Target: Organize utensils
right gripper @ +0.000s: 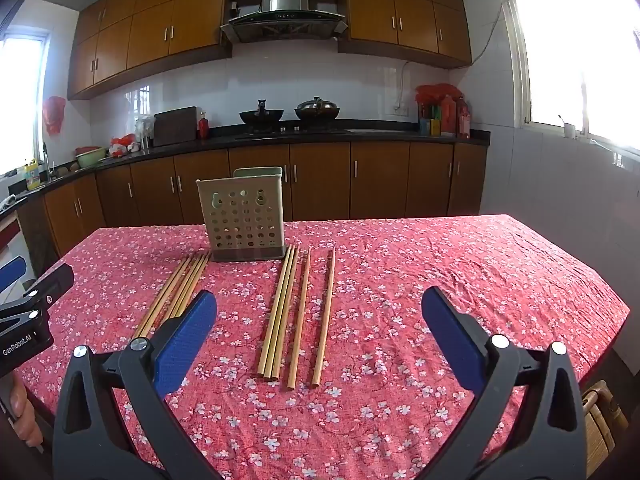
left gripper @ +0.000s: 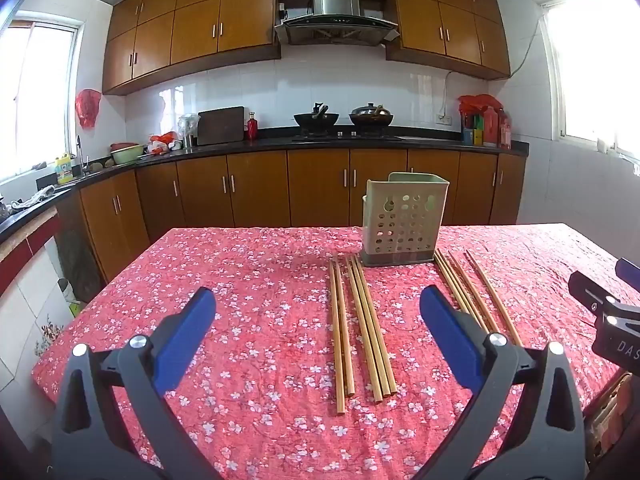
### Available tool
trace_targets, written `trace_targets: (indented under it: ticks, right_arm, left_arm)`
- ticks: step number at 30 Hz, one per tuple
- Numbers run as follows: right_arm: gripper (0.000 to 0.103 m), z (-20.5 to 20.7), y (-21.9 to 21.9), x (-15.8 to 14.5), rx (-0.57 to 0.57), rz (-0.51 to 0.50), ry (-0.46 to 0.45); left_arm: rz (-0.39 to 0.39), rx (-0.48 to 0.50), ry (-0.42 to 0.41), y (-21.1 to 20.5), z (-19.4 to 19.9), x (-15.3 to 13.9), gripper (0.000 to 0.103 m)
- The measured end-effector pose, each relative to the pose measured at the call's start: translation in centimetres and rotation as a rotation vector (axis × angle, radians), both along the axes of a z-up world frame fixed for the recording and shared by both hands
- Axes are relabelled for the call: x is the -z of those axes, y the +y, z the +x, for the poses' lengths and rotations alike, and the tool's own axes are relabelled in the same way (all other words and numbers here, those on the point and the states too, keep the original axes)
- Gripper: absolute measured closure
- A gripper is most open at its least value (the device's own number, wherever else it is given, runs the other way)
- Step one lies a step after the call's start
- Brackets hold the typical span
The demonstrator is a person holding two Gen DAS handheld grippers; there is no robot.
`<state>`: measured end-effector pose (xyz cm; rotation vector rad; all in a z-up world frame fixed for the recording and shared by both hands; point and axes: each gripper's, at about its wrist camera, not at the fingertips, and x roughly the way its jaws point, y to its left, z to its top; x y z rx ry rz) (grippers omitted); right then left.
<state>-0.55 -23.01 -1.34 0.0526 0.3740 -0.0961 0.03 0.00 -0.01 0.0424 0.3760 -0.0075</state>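
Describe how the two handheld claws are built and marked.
Both match: the left claw and right claw have black triangular arms with cut-outs, silver round bolts and blue textured pads. White lettering marks each black body, one reading GenRobot.AI.

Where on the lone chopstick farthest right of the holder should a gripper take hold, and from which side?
Probably near the middle of the rightmost chopstick, from above, fingers straddling its thin width. It lies flat on the tablecloth, apart from its neighbours. The right gripper is open and nearest.
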Motion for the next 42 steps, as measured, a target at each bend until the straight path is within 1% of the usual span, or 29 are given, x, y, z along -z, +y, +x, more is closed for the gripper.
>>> trace_targets:
  ticks: [13, 14, 42]
  right_arm:
    - [0.002, -0.10, -0.10, -0.01, -0.001, 0.001, 0.000]
    - [0.002, -0.11, -0.11, -0.02, -0.001, 0.001, 0.000]
    - [0.002, -0.16, -0.30, -0.02, -0.001, 0.006, 0.000]
  left_arm:
    - [0.005, 0.010, -0.001, -0.44, 0.46, -0.17, 0.004]
    - [-0.002, 0.001, -0.005, -0.03, 0.02, -0.02, 0.004]
    - [-0.001, 0.000, -0.005, -0.04, 0.00, -0.01, 0.004]
